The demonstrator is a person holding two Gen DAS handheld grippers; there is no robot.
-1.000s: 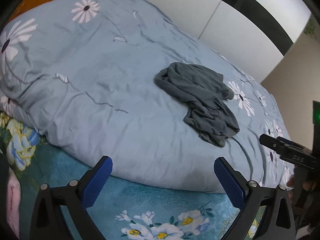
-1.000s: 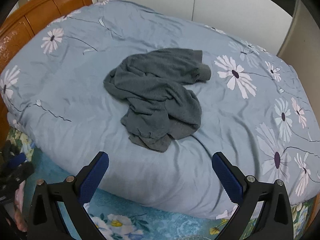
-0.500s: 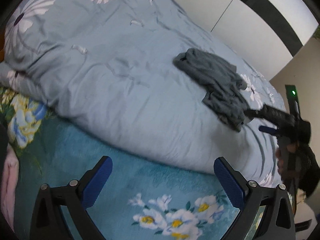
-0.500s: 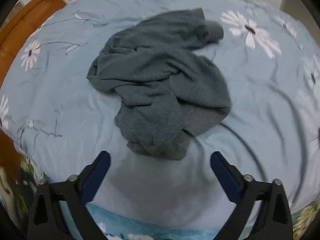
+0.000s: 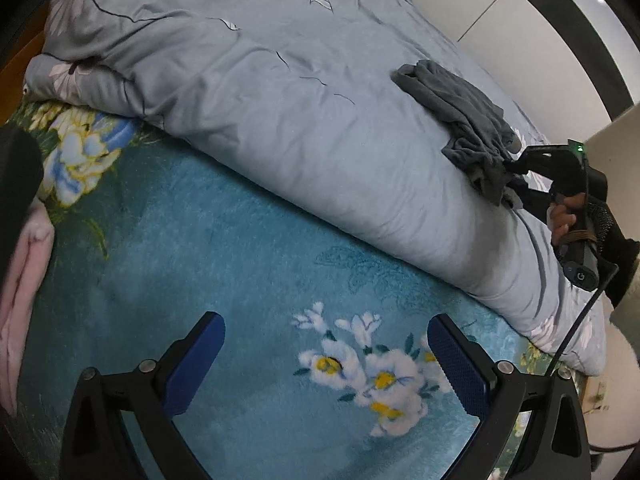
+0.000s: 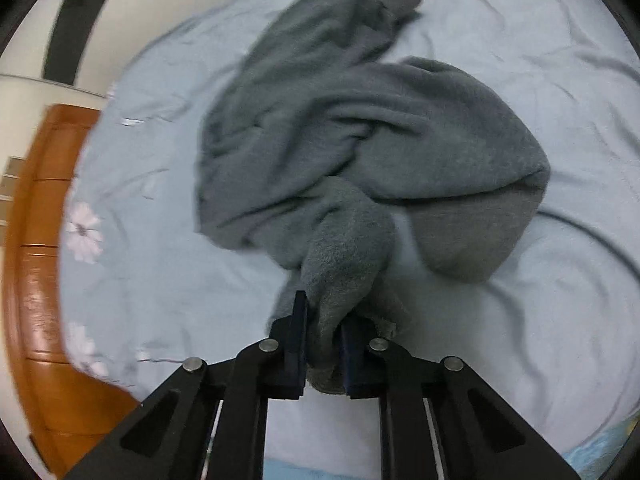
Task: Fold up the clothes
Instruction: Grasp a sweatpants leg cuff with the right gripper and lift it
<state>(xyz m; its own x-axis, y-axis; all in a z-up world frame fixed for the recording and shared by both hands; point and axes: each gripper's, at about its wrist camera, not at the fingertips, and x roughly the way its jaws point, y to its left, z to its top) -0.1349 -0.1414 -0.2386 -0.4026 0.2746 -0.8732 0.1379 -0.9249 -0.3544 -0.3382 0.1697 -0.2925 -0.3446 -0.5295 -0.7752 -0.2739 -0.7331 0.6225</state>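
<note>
A crumpled dark grey garment (image 6: 360, 128) lies on the pale blue flowered duvet (image 6: 540, 320). My right gripper (image 6: 322, 344) is shut on the garment's near edge, with grey cloth bunched between the blue pads. In the left wrist view the garment (image 5: 460, 116) lies at the far right of the duvet (image 5: 280, 100), and the right gripper (image 5: 516, 168) grips its lower end. My left gripper (image 5: 324, 364) is open and empty, low over the teal flowered blanket (image 5: 240, 280), well away from the garment.
A wooden headboard (image 6: 36, 280) stands at the left of the bed. A white wall with a dark stripe (image 5: 560, 8) runs behind the bed. A pink cloth (image 5: 20, 280) lies at the left edge. The right gripper's cable (image 5: 572, 328) hangs down.
My right gripper moved forward to the garment and shut on its near edge. My left gripper drew back and down, now over the teal blanket, still open.
</note>
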